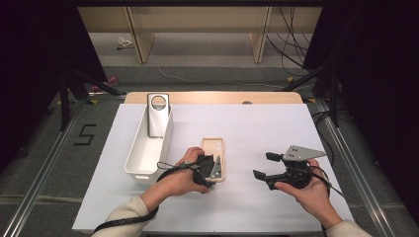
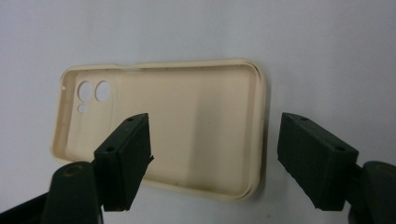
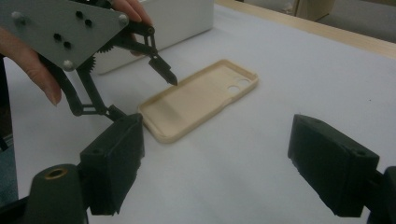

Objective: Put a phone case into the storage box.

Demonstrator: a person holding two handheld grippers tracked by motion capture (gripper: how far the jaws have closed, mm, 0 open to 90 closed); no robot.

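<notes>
I see the white bin point(image 1: 148, 148) at 10 o'clock holding an upright grey phone case point(image 1: 158, 114); the beige case point(image 1: 214, 148) lies hollow-up at table centre. My left gripper point(image 1: 210, 170) hovers over its near end, jaws spread (nothing held); my right gripper point(image 1: 265, 165) at 4 o'clock is also spread, empty.

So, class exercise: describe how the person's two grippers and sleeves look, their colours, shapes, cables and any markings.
Both grippers are black, with two blocky fingers each. The right gripper carries a grey three-cornered plate with small holes on top. On the left gripper black linkage arms and a toothed gear show beneath its own grey plate in the right gripper view. A black cable trails from each. Both sleeves are cream.
</notes>
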